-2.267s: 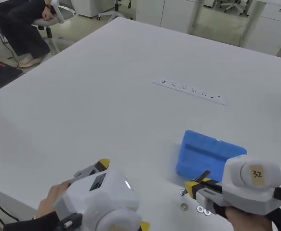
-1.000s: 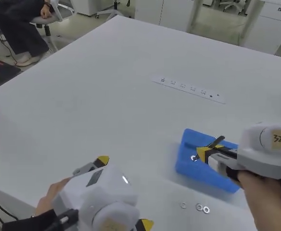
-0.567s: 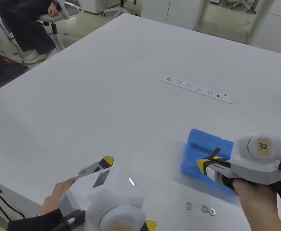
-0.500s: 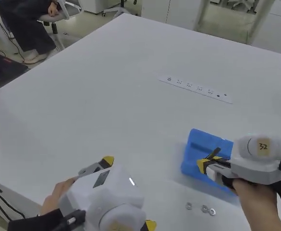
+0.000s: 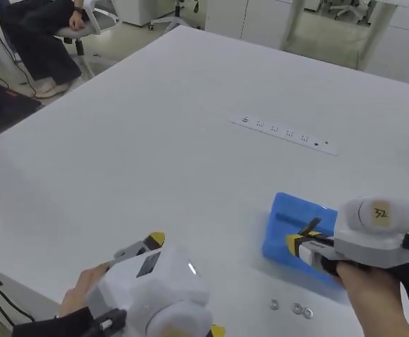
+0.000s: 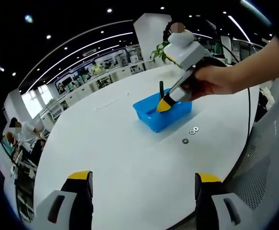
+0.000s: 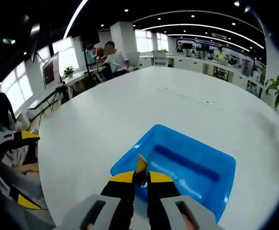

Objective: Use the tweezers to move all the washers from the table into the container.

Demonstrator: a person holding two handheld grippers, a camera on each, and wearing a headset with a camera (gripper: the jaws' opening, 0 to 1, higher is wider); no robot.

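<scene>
Table (image 5: 155,140): smooth and bare, so a flat washer can skid off when nudged.

Container (image 5: 286,219), blue, sits at 4 o'clock in head view. A drop near its low rim could bounce out.

R gripper (image 7: 141,178) is clamped on the tweezers (image 7: 140,163), tips over the container's near wall. Can't tell if they carry a washer. L gripper (image 6: 141,179) is low at 7 o'clock in head view, jaws apart, idle.

3 washers (image 5: 297,309) lie on the table at 6 o'clock of the container. 2 look to be touching, so a pinch may grab both or flick 1 away.

L gripper view shows the tweezers' dark shaft side-on above the container. R gripper view shows the container's inside, where I see no washers.
</scene>
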